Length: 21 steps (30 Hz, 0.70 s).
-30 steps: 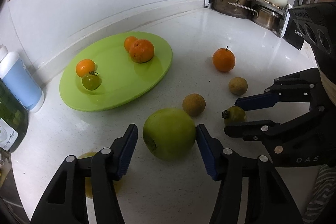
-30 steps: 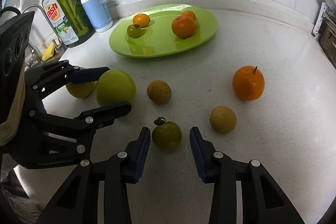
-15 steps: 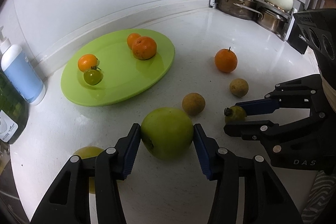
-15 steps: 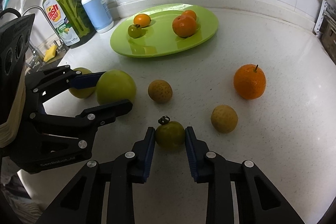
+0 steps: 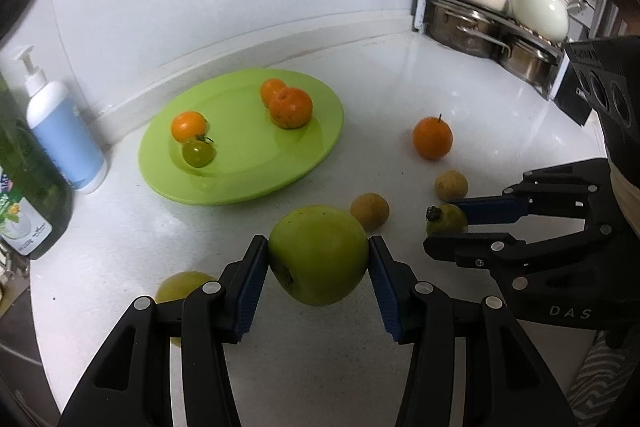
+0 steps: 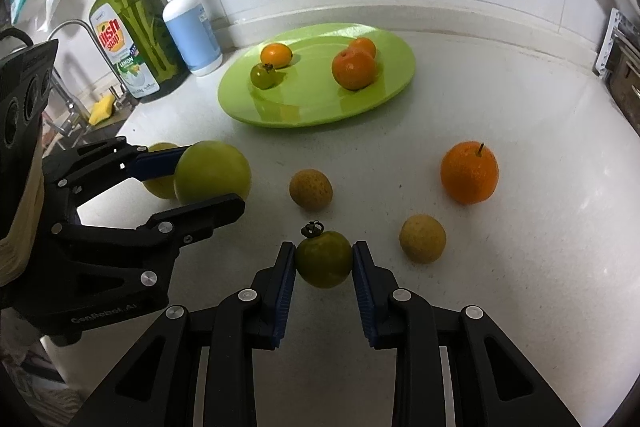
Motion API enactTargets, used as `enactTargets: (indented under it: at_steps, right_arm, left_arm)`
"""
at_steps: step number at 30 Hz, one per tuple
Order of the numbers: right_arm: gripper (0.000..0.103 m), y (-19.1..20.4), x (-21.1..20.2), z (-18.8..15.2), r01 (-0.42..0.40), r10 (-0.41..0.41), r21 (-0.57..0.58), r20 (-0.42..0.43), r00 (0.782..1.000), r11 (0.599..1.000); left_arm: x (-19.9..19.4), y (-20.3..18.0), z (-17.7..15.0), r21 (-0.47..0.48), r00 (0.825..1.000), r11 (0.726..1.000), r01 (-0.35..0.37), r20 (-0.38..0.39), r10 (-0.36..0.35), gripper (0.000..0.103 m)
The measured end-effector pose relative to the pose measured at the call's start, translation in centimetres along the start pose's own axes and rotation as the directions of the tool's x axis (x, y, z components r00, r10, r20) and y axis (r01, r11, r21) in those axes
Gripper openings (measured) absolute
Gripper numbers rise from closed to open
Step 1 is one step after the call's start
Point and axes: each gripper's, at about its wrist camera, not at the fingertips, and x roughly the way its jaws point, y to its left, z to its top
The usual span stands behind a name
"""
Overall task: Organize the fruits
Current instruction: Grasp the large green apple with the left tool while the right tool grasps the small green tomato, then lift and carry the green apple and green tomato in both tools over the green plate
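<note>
My left gripper (image 5: 318,255) is shut on a big green apple (image 5: 318,254), both blue pads pressed to its sides; the same apple (image 6: 212,173) shows at the left of the right wrist view. My right gripper (image 6: 324,265) is shut on a small green tomato (image 6: 324,259) with a dark stem, also seen as the tomato (image 5: 446,221) beside the apple. The lime green plate (image 5: 248,183) holds three oranges and a green tomato (image 5: 197,153). Loose on the counter lie an orange (image 6: 469,173), two brown round fruits (image 6: 311,188) (image 6: 423,238) and a yellow-green fruit (image 5: 182,287).
A blue pump bottle (image 6: 192,27) and a green dish soap bottle (image 6: 128,35) stand left of the plate, with a tap and sink (image 6: 76,99) beyond. A rack of pots (image 5: 492,19) fills the far right corner. The wall runs just behind the plate.
Both grippers closed in: the left pads came onto the green apple and the right pads onto the small green tomato. Neither hand travelled noticeably.
</note>
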Motion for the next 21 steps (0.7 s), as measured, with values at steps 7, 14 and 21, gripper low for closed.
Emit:
enactTargets:
  at_steps: [7, 14, 21]
  right_arm:
    - [0.030, 0.2, -1.7, 1.1, -0.010, 0.011, -0.007, 0.056, 0.998, 1.000]
    - [0.030, 0.3, -3.8, 3.2, -0.013, 0.016, -0.021, 0.138, 0.990, 1.000]
    - [0.030, -0.1, -4.9, 5.7, -0.016, 0.022, -0.032, 0.192, 0.981, 0.999]
  left_arm:
    - [-2.1, 0.5, 0.8, -0.047, 0.998, 0.998, -0.038, 0.048, 0.040, 0.050]
    - [-3.8, 0.4, 2.3, -0.071, 0.992, 0.995, -0.068, 0.104, 0.076, 0.050]
    - [-4.7, 0.8, 4.2, -0.072, 0.984, 0.992, -0.099, 0.143, 0.108, 0.050]
